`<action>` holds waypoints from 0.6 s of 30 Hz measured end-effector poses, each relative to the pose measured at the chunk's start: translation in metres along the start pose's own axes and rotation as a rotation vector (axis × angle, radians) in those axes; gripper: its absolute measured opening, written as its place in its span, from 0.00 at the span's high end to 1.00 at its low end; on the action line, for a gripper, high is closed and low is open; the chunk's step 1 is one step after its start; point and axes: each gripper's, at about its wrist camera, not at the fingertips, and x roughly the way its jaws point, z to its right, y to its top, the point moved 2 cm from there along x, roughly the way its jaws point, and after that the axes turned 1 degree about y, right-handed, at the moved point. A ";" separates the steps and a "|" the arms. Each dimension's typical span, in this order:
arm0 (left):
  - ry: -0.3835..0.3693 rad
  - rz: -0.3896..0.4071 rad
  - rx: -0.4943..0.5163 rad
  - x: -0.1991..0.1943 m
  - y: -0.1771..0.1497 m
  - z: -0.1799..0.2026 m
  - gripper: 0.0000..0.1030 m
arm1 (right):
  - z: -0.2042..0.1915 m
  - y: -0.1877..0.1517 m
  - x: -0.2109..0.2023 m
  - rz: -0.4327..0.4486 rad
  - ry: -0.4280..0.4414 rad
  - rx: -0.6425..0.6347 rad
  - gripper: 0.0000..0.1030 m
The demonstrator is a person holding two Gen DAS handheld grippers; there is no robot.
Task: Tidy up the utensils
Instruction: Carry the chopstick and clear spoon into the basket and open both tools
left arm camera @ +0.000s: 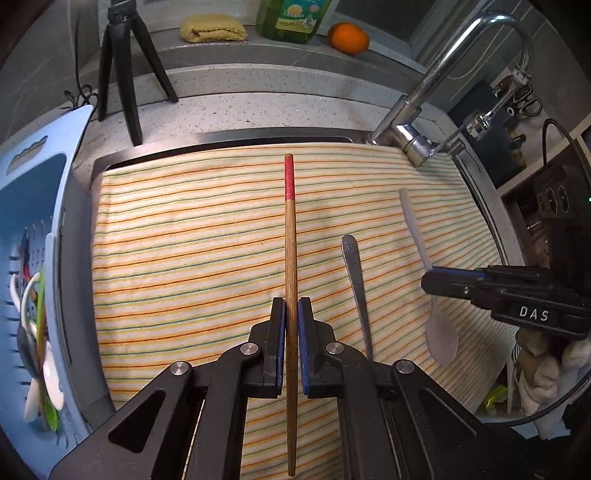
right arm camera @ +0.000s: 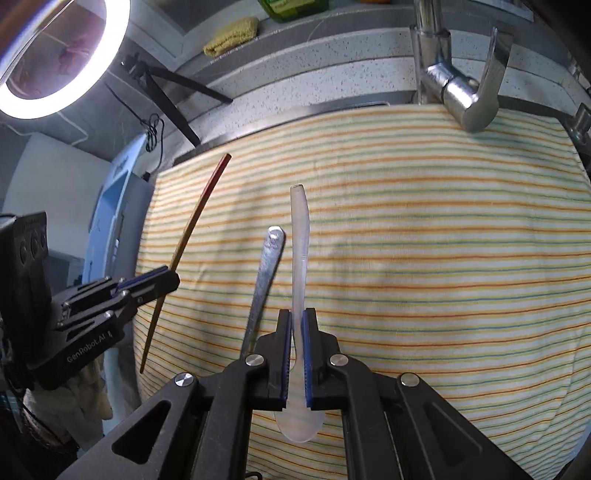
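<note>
My left gripper (left arm camera: 291,306) is shut on a wooden chopstick with a red end (left arm camera: 290,236), holding it lengthwise over the striped cloth (left arm camera: 184,240). In the right wrist view the left gripper (right arm camera: 162,280) and the chopstick (right arm camera: 188,229) show at the left. My right gripper (right arm camera: 295,325) is shut on the neck of a translucent plastic spoon (right arm camera: 300,243). It also shows in the left wrist view (left arm camera: 428,284) with the spoon (left arm camera: 441,336). A metal spoon handle (left arm camera: 355,273) lies on the cloth between the two grippers, also seen in the right wrist view (right arm camera: 264,273).
A blue drainer basket (left arm camera: 33,206) holding several utensils stands left of the cloth. A chrome faucet (left arm camera: 424,110) rises at the back right. A black tripod (left arm camera: 125,74), yellow sponge cloth (left arm camera: 212,27), green soap bottle (left arm camera: 291,18) and an orange (left arm camera: 349,37) stand behind.
</note>
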 end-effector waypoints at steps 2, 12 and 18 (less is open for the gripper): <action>-0.029 0.006 -0.029 -0.005 0.000 -0.005 0.95 | -0.003 0.004 -0.007 0.018 0.006 -0.011 0.95; -0.004 0.133 -0.114 -0.071 0.001 -0.055 0.95 | -0.052 0.028 -0.027 0.064 0.124 -0.062 0.95; 0.057 0.175 -0.206 -0.096 -0.017 -0.110 0.95 | -0.117 0.047 -0.019 0.068 0.203 -0.134 0.95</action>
